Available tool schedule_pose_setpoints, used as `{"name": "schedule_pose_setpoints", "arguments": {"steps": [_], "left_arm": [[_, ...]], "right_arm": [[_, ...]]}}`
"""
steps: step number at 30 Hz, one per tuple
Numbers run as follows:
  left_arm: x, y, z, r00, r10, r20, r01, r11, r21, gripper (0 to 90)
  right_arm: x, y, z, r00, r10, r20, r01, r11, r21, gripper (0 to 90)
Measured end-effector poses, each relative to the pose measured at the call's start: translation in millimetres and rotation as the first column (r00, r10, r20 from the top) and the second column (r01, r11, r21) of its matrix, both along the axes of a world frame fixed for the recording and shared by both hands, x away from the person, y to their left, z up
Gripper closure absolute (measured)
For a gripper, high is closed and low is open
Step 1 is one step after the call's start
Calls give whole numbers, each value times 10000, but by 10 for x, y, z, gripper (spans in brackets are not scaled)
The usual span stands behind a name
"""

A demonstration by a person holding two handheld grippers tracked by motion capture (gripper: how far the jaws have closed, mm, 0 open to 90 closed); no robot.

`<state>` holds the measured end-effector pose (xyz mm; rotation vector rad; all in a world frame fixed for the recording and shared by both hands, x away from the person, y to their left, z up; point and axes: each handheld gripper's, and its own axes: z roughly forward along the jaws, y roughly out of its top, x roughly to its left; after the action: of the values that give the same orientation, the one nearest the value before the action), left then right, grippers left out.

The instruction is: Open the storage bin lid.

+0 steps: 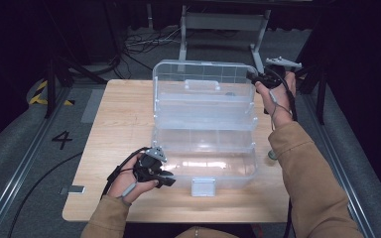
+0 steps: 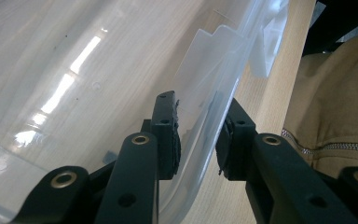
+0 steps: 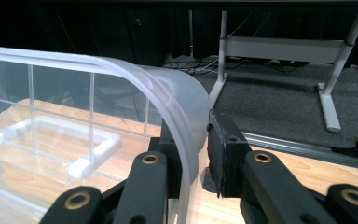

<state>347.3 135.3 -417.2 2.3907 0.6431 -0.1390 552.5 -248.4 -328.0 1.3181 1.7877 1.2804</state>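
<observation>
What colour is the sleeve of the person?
The sleeve is tan brown, best seen in the high view.

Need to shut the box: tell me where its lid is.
In the high view the lid stands open at the box's far side, the right gripper at its right corner.

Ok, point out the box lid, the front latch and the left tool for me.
box lid (image 1: 203, 82), high view, upright clear panel.
front latch (image 1: 203, 187), high view, its flat face.
left tool (image 2: 196, 140), left gripper view, midway between its tips.
</observation>
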Motion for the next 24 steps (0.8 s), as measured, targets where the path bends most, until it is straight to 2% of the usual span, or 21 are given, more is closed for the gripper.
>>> {"name": "schedule_pose_setpoints", "arguments": {"steps": [24], "left_arm": [[7, -3, 4, 9999, -4, -103, 4, 10000, 7, 717]], "right_arm": [[228, -12, -141, 9988, 53, -492, -46, 9999, 151, 772]]}}
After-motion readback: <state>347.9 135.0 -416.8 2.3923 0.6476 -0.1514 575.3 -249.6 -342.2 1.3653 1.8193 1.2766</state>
